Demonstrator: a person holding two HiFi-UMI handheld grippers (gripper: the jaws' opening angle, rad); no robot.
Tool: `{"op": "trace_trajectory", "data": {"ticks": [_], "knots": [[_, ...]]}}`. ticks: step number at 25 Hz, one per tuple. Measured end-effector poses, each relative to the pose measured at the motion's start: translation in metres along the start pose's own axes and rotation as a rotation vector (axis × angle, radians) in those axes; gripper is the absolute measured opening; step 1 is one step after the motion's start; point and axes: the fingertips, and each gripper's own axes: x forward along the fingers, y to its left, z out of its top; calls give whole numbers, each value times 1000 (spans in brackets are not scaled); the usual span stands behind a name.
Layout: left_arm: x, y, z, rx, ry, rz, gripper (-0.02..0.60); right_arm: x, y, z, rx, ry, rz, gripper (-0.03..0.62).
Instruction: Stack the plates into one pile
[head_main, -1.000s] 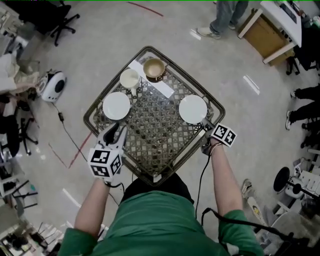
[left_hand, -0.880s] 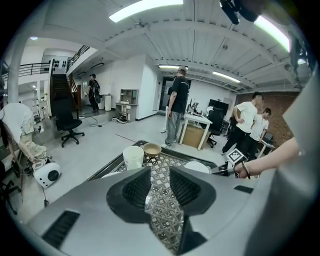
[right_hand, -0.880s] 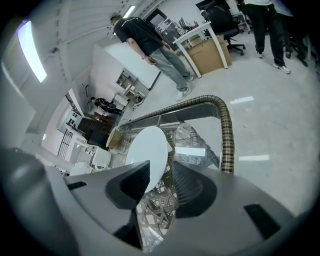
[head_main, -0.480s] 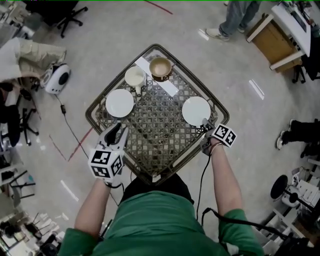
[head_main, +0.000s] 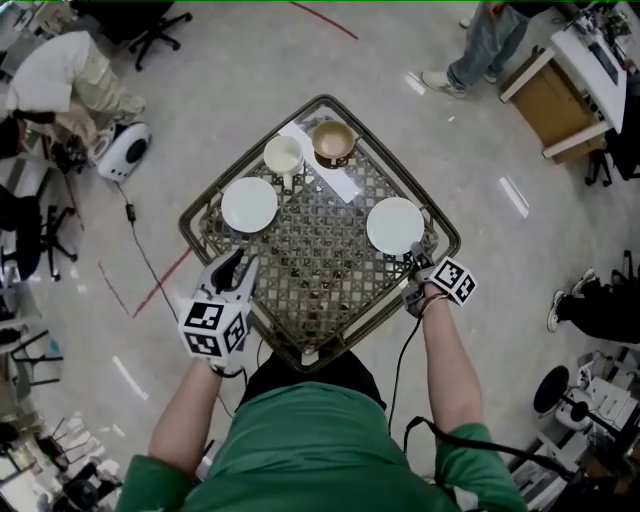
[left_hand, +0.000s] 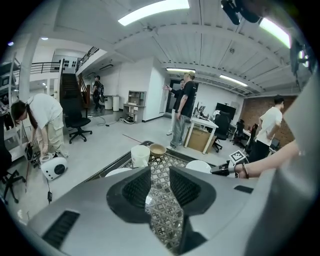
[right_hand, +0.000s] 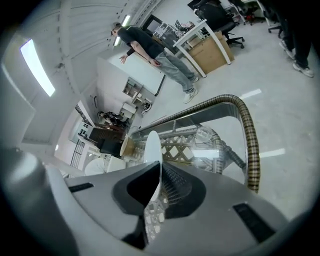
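Two white plates lie on the lattice table. The left plate is at the table's left side, and the right plate is at its right side. My right gripper is at the right plate's near rim. Its jaws are closing tight, and the pads pinch the right plate, seen edge-on in the right gripper view. My left gripper hovers open over the table's near-left edge, short of the left plate, with nothing between its fingers. The left gripper view also shows the right plate.
A white cup and a brown bowl stand at the table's far corner beside a white paper strip. The table's raised wicker rim runs all round. People, office chairs and desks stand about the room.
My right gripper has settled onto the right plate's near rim. The left gripper has stayed where it was. The head view has shifted slightly.
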Motion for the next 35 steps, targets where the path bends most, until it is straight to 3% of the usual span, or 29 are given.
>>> {"op": "trace_trajectory", "data": {"ticks": [5, 16, 35], "knots": [[-14, -1, 0, -7, -22, 6, 129, -8, 29, 5, -4, -12, 90, 31], [-60, 22, -9, -46, -74, 52, 129, -19, 78, -17, -78, 19, 155, 31], [-127, 99, -41, -158, -129, 176, 129, 41, 228, -129, -176, 227, 355, 31]]}}
